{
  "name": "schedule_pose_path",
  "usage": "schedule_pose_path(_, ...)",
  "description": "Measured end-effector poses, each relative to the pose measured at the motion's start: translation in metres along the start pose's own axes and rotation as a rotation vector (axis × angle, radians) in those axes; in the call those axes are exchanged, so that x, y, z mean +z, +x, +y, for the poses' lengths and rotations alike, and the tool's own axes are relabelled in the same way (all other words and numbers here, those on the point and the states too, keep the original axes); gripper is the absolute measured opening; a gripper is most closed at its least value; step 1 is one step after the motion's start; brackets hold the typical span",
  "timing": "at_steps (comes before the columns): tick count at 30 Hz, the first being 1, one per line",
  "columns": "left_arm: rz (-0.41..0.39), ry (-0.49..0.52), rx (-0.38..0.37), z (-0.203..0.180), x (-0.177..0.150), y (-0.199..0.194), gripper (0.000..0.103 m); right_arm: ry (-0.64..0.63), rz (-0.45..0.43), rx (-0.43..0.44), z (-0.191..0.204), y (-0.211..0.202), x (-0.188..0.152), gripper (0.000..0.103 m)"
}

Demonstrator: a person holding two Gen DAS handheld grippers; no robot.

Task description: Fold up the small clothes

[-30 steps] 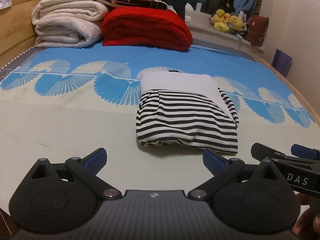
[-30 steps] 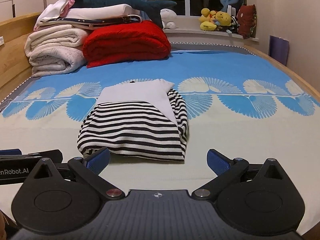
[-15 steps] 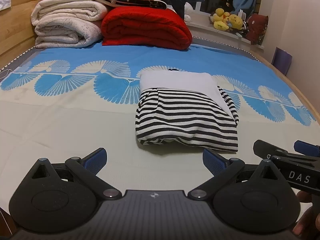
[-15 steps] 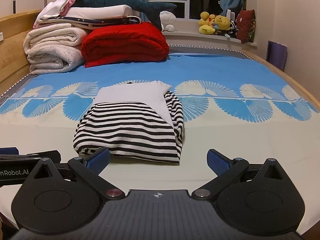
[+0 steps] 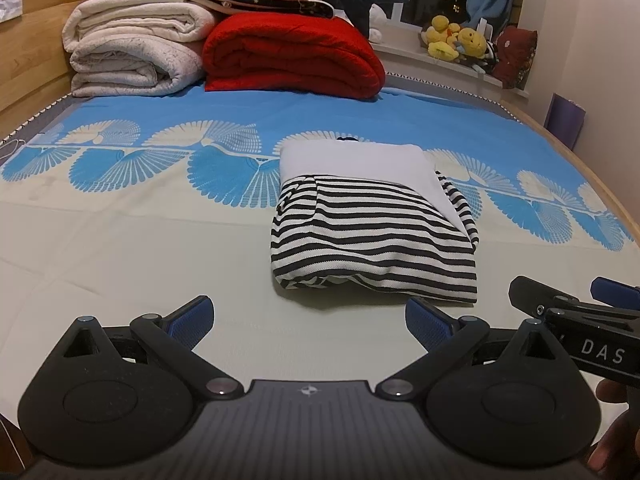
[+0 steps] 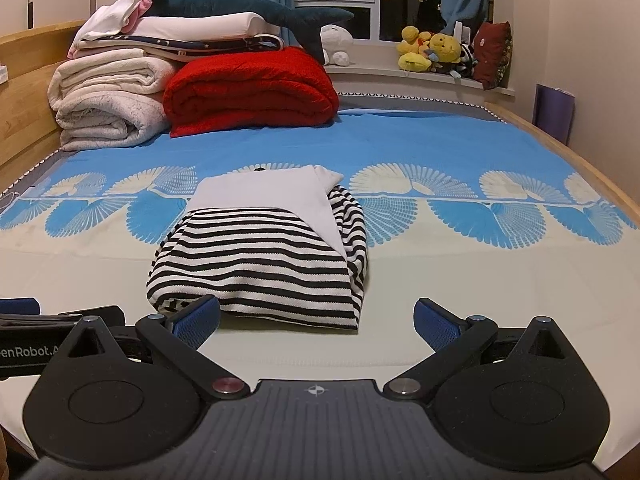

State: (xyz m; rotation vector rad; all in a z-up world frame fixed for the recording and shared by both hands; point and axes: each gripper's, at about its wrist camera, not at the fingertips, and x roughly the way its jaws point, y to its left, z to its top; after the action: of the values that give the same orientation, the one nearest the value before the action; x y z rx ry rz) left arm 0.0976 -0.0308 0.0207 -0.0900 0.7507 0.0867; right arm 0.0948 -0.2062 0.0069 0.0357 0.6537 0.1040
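A small black-and-white striped garment (image 5: 374,236) (image 6: 260,262) with a white upper part lies folded into a compact bundle on the bed. My left gripper (image 5: 310,316) hovers open just in front of it, nothing between its blue pads. My right gripper (image 6: 316,316) is also open and empty, its left pad close to the bundle's near edge. In the left wrist view the right gripper (image 5: 576,304) shows at the right edge; in the right wrist view the left gripper (image 6: 36,320) shows at the left edge.
The bed sheet (image 5: 120,248) is pale with a blue fan pattern. Folded white blankets (image 5: 132,56) and a red blanket (image 5: 292,56) are stacked at the far end, a plush shark (image 6: 256,8) on top. Plush toys (image 6: 432,50) sit on the windowsill. A wooden bed rail (image 6: 576,160) runs along the right.
Both grippers have drawn back and dropped a little, so the bundle sits slightly higher in both views. The garment itself has not moved. Both grippers stay open.
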Motion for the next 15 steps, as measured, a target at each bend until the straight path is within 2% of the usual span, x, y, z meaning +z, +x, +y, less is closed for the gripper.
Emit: schedule_pose_path(15, 0.002, -0.002, 0.001, -0.0002, -0.0003, 0.0002, 0.102, 0.0, 0.001, -0.001, 0.0003, 0.0001, 0.0, 0.102)
